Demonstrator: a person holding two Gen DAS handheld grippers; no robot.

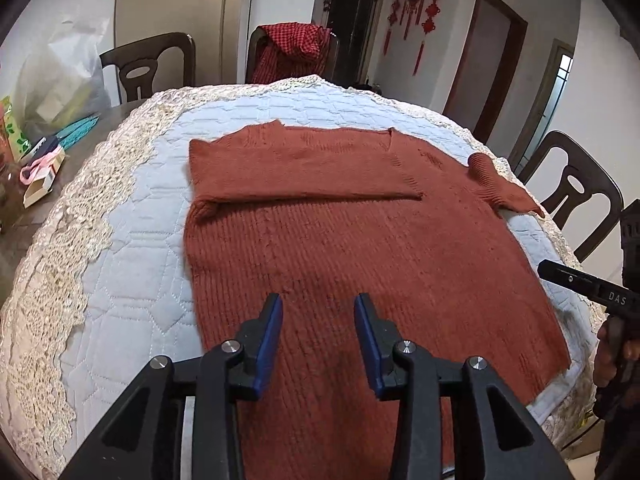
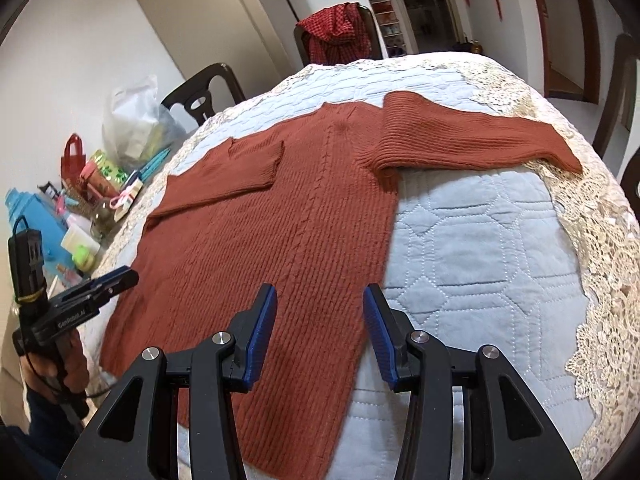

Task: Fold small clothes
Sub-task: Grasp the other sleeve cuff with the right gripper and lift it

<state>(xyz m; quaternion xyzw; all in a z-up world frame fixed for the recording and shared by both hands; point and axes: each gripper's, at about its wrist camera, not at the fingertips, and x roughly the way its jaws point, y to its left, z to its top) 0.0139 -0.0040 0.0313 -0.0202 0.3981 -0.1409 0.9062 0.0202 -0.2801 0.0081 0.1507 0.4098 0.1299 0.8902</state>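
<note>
A rust-brown knit sweater [image 1: 340, 248] lies flat on a quilted pale blue pad [image 1: 132, 240]. Its left sleeve [image 1: 296, 168] is folded across the chest. Its right sleeve [image 2: 480, 136] stretches out to the right over the pad's lace edge. My left gripper [image 1: 318, 304] is open and empty above the sweater's lower hem. My right gripper [image 2: 320, 292] is open and empty above the sweater's lower right edge [image 2: 360, 320]. The right gripper also shows at the right edge of the left wrist view [image 1: 580, 280], and the left gripper shows at the left of the right wrist view [image 2: 96, 288].
A lace cloth [image 1: 52, 280] rims the pad on a round table. Clutter of boxes, bags and bottles [image 2: 80, 208] sits on the table's left side. Dark wooden chairs [image 1: 576, 196] stand around; one holds a red checked garment [image 1: 296, 48].
</note>
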